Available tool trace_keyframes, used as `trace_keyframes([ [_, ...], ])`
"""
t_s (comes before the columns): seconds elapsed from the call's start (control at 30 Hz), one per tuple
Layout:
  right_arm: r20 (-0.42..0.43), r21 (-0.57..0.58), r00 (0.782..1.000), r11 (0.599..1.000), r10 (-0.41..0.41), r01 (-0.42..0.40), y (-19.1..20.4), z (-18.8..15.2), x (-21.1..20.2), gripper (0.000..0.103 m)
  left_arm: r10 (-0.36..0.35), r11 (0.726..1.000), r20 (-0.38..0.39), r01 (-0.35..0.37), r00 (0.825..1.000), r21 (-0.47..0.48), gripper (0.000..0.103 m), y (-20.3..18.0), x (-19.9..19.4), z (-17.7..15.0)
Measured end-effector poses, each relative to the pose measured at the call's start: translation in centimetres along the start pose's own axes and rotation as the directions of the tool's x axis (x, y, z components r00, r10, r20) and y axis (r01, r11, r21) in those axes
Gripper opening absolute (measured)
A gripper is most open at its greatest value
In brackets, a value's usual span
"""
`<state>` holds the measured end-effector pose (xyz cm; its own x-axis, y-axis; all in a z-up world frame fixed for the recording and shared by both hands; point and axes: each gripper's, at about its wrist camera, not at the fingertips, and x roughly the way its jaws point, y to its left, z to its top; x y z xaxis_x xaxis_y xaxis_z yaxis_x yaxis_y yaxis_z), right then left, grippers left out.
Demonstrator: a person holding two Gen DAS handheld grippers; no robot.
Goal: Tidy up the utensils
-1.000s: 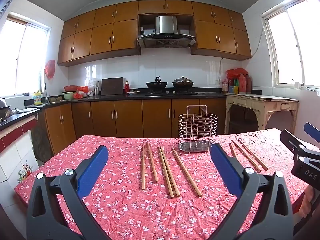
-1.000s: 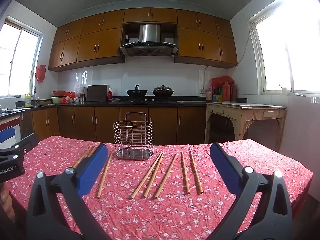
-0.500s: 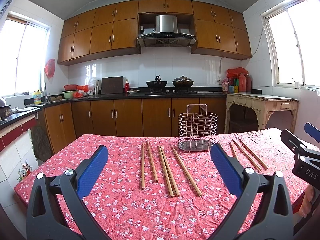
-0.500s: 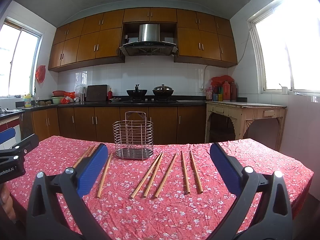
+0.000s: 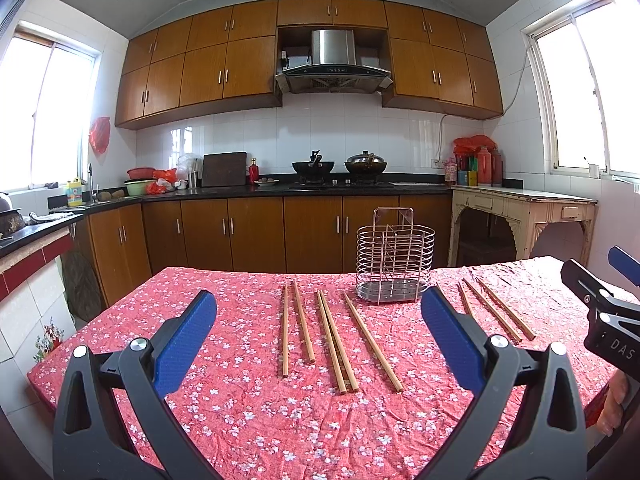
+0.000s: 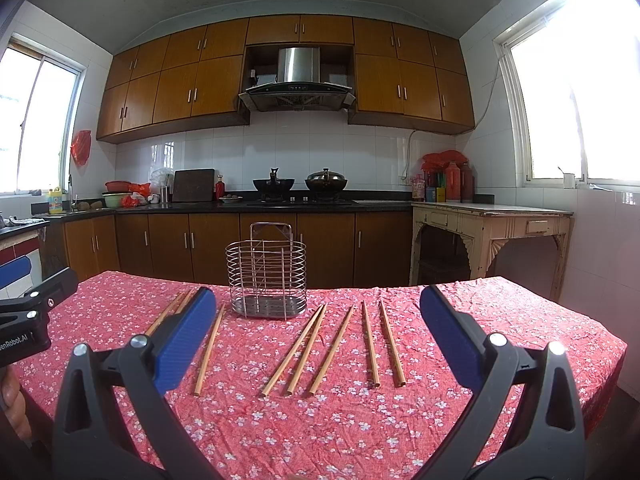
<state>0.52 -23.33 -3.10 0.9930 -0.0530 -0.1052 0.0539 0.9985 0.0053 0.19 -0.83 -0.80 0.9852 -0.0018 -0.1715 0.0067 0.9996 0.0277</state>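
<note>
Several wooden chopsticks (image 5: 335, 344) lie loose on the red floral tablecloth (image 5: 248, 412), fanned on both sides of an empty wire utensil holder (image 5: 394, 267) at the table's far side. My left gripper (image 5: 318, 336) hovers open above the near cloth, facing the left group. In the right wrist view the holder (image 6: 266, 275) stands centre-left, with several chopsticks (image 6: 340, 346) to its right and a few to its left (image 6: 208, 350). My right gripper (image 6: 318, 336) is open, nothing between its blue pads (image 6: 184, 344).
Wooden kitchen cabinets (image 5: 256, 236) and a counter with two woks (image 5: 340, 168) run behind the table. A cream side table (image 5: 524, 220) stands at the right. The other gripper shows at each view's edge (image 5: 604, 320) (image 6: 28, 312). The table edge drops off at the left (image 5: 40, 376).
</note>
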Motion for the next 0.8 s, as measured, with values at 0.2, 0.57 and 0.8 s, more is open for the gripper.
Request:
trace_keyframes([
  [0.2, -0.002, 0.000, 1.000, 1.000, 0.000, 0.000, -0.14, -0.52, 0.18, 0.099, 0.000, 1.000, -0.002, 0.000, 1.000, -0.001, 0.101, -0.06, 0.17, -0.36],
  [0.57, -0.003, 0.001, 1.000, 1.000, 0.000, 0.000, -0.16, -0.73, 0.24, 0.099, -0.004, 1.000, -0.003, 0.004, 1.000, 0.000, 0.101, -0.17, 0.73, -0.78],
  [0.8, -0.004, 0.002, 1.000, 1.000, 0.000, 0.000, -0.24, -0.78, 0.19, 0.099, -0.004, 1.000, -0.005, 0.004, 1.000, 0.000, 0.101, -0.10, 0.69, -0.64],
])
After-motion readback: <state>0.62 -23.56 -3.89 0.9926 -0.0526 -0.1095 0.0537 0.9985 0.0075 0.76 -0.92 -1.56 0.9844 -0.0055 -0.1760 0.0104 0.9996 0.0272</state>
